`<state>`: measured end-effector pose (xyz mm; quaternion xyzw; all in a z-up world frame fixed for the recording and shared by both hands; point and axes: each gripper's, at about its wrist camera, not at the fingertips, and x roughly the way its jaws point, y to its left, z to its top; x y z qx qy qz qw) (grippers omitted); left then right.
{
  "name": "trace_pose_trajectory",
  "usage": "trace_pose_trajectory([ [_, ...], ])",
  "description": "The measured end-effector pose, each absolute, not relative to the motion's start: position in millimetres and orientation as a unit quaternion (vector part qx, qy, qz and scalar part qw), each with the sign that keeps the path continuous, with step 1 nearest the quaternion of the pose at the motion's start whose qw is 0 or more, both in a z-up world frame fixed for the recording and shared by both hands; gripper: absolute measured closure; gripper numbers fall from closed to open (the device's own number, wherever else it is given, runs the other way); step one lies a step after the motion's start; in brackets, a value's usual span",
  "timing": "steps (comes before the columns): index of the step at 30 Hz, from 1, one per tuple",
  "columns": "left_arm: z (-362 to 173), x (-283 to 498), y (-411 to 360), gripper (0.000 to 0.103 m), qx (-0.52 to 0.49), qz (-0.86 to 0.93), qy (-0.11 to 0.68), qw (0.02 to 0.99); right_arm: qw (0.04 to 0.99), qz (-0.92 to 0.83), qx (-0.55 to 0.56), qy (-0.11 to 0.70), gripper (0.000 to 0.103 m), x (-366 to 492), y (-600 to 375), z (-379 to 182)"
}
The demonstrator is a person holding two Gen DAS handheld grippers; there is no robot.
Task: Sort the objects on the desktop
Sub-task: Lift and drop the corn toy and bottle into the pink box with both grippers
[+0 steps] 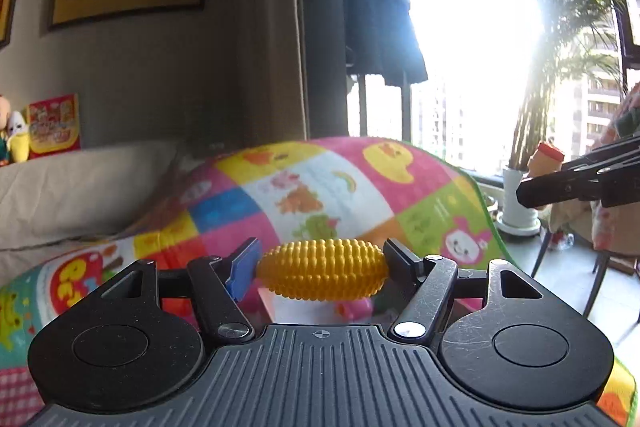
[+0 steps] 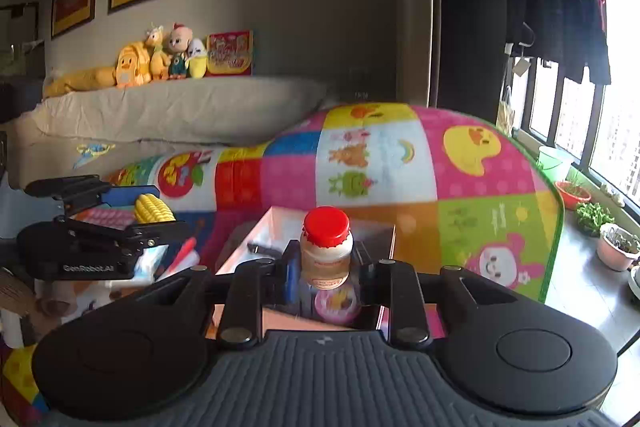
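Yellow toy corn (image 1: 322, 269) clamped crosswise between left claw (image 1: 320, 263) tips.

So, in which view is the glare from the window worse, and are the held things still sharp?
Left wrist view: the window is blown out white, washing over the palm; the corn stays sharp. Right wrist view: glare only at the right edge; the bottle is clear.

Two close wrist views along the fingers, both toward the colourful mat (image 1: 320, 187) and window.
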<state>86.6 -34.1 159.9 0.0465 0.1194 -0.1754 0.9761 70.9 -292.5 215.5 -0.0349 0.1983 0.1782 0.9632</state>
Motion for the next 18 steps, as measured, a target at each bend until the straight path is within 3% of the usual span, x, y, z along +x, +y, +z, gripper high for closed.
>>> trace_pose_trajectory([
  [1, 164.3, 101.7, -36.2, 0.030, 0.039, -0.171, 0.118, 0.977, 0.963, 0.178, -0.029, 0.199, 0.078, 84.3, -290.2, 223.0],
  [3, 169.1, 127.2, -35.0, 0.012, 0.016, -0.166, 0.126, 0.978, 0.963, 0.176, -0.007, 0.203, 0.078, 121.1, -281.0, 236.7],
  [5, 167.9, 140.3, -25.9, 0.008, -0.008, -0.157, 0.136, 0.978, 0.958, 0.189, 0.026, 0.213, 0.075, 159.4, -271.3, 242.3],
  [6, 165.5, 141.5, -18.7, 0.008, -0.015, -0.149, 0.142, 0.978, 0.954, 0.198, 0.039, 0.221, 0.057, 175.8, -266.4, 241.8],
  [7, 160.9, 139.4, -10.1, 0.008, -0.021, -0.144, 0.147, 0.978, 0.953, 0.195, 0.052, 0.225, 0.048, 191.4, -260.4, 238.4],
  [18, 54.6, 54.3, 58.6, 0.007, 0.015, -0.071, 0.249, 0.966, 0.942, 0.167, 0.076, 0.281, 0.047, 227.6, -251.5, 176.4],
])
